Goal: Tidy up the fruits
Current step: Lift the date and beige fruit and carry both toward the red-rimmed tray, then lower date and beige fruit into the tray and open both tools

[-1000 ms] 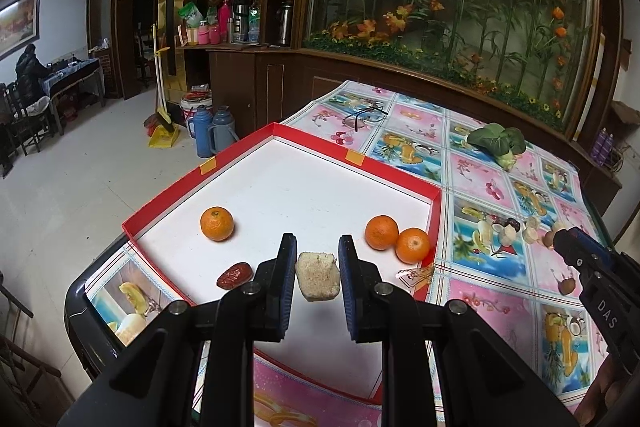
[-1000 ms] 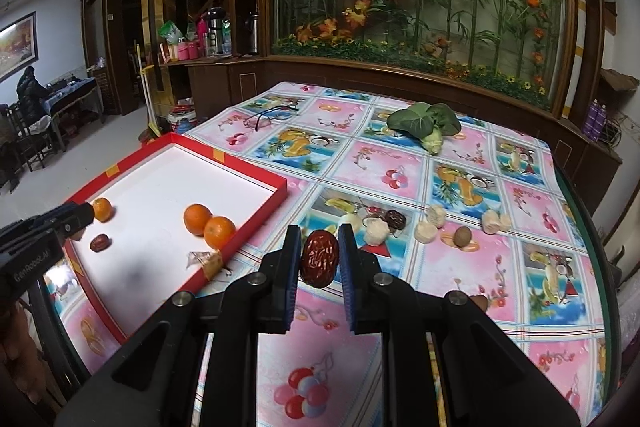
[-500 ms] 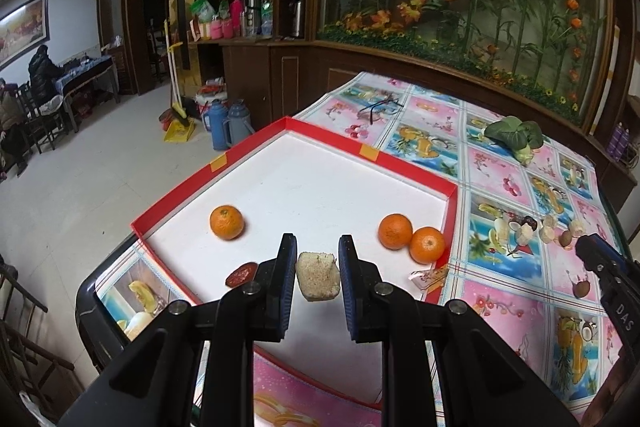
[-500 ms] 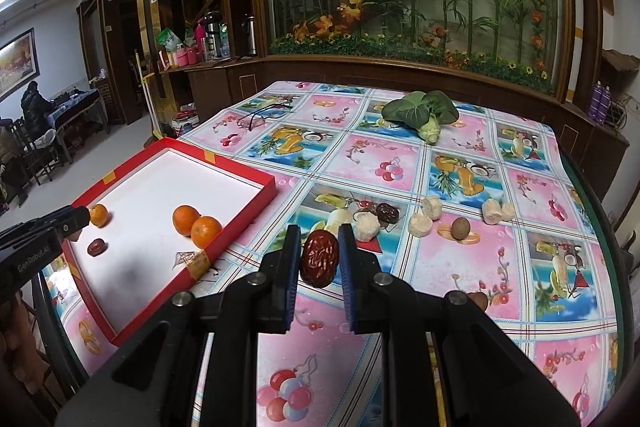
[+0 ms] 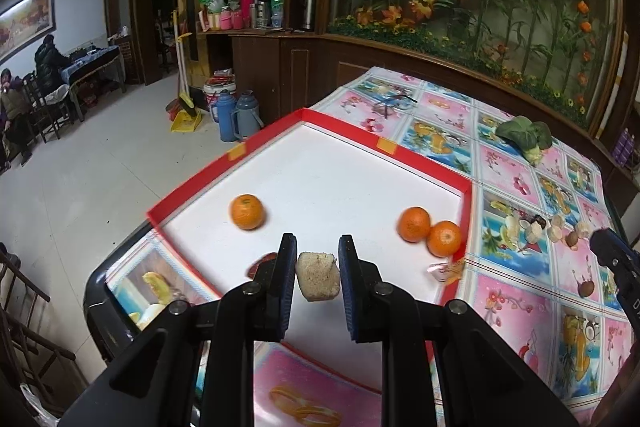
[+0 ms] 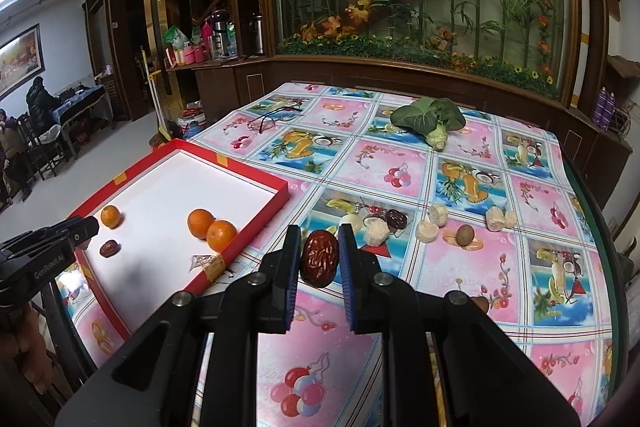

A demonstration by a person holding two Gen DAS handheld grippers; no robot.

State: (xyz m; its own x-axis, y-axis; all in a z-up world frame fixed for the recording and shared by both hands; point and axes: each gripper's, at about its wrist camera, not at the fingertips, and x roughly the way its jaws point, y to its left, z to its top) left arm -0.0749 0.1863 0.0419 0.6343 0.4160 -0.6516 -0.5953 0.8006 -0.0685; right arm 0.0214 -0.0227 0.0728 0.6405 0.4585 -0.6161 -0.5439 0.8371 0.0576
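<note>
Left wrist view is showing the left tongs (image 5: 318,281) gripping a pale rough chunk (image 5: 317,281) over the red-rimmed white tray (image 5: 466,187), while the right tongs (image 6: 319,263), holding a wrinkled dark-red date (image 6: 319,262) above the table's near edge, are probably needing to carry it traywards.

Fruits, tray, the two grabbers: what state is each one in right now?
Left gripper: fingers shut on a pale corn piece.
Right gripper: fingers shut on a red date.
Red tray: open, holding fruit.
Three oranges: resting in the tray.
Loose date: lying in the tray.
</note>
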